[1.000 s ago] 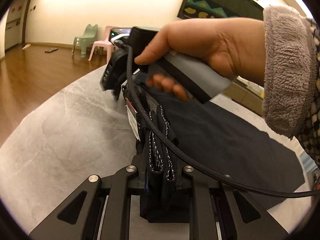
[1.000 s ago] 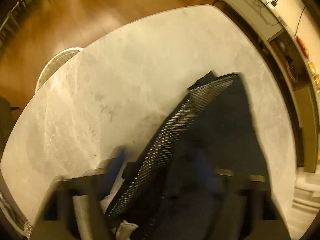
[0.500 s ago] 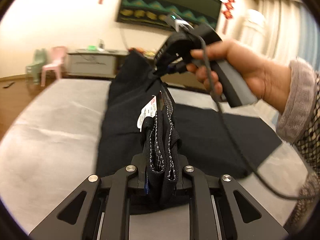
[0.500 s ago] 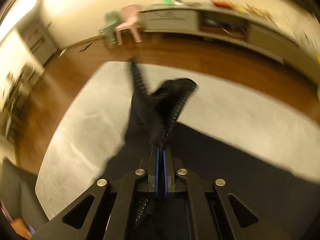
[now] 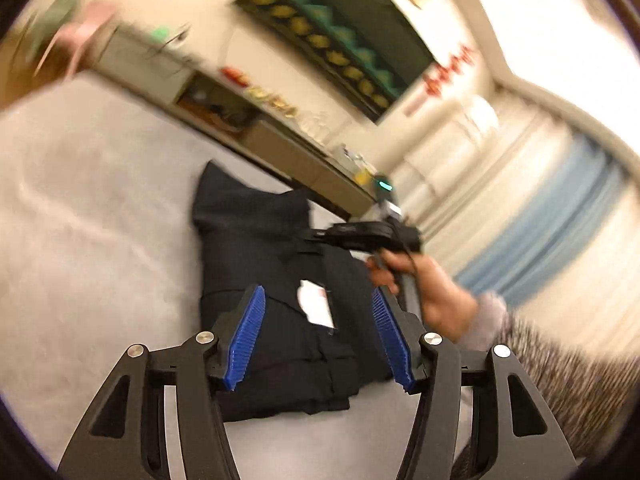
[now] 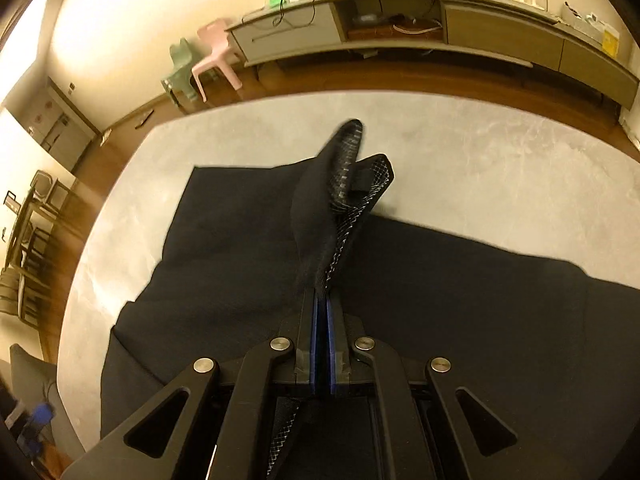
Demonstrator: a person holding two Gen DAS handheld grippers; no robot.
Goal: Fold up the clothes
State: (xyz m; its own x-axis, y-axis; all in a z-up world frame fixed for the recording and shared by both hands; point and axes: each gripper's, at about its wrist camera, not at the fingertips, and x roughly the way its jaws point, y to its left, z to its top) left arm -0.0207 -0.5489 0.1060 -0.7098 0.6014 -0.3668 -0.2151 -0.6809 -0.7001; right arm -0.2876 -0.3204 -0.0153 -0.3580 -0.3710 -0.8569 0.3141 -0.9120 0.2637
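Our left gripper (image 5: 318, 334) hangs spread wide over the dark garment (image 5: 276, 280) at frame centre — our right gripper (image 6: 321, 300) clamps its mesh-lined edge.

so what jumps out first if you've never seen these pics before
The dark garment sprawls across the grey table. In the right wrist view, the right claw is shut on a raised fold with mesh lining. In the left wrist view, the left claw gapes open, blue pads framing the white tag.
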